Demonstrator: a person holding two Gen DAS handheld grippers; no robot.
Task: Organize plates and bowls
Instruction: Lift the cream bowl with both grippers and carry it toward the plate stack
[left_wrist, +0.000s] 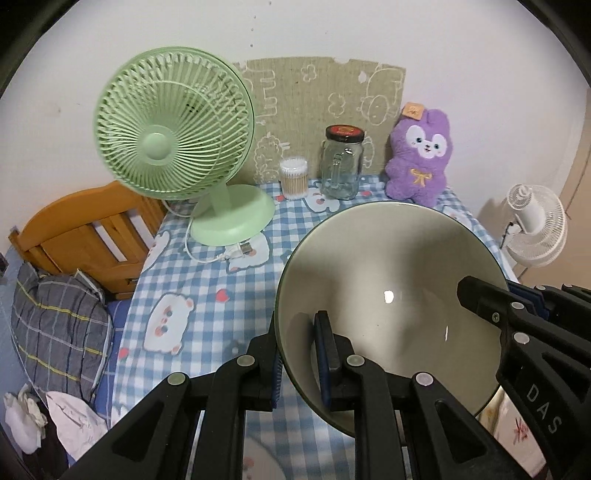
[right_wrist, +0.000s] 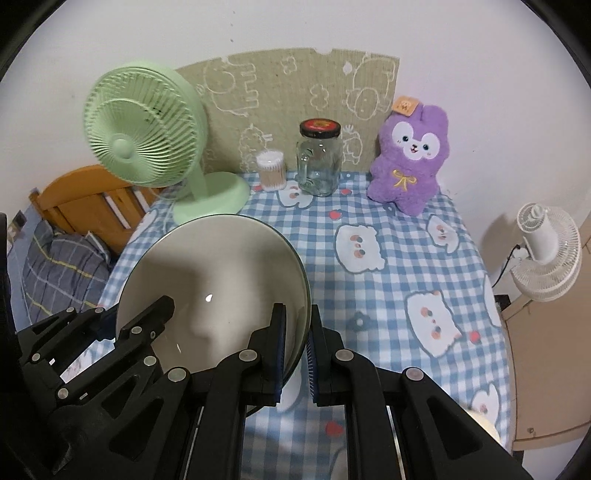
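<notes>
One grey-beige bowl with a dark rim is held up above the checked tablecloth by both grippers; it shows in the left wrist view (left_wrist: 388, 280) and the right wrist view (right_wrist: 221, 266). My left gripper (left_wrist: 299, 354) is shut on the bowl's left rim, one finger inside and one outside. My right gripper (right_wrist: 297, 339) is shut on the bowl's right rim the same way. The right gripper also shows at the right of the left wrist view (left_wrist: 491, 310), and the left gripper at the lower left of the right wrist view (right_wrist: 147, 314). No plates are in view.
On the table (right_wrist: 388, 258) stand a green fan (left_wrist: 173, 125), a cotton-swab tub (left_wrist: 293, 179), a lidded glass jar (left_wrist: 341, 162) and a purple plush (left_wrist: 419, 155) along the back wall. A wooden bed frame (left_wrist: 81, 229) lies left; a white fan (right_wrist: 546, 254) stands right.
</notes>
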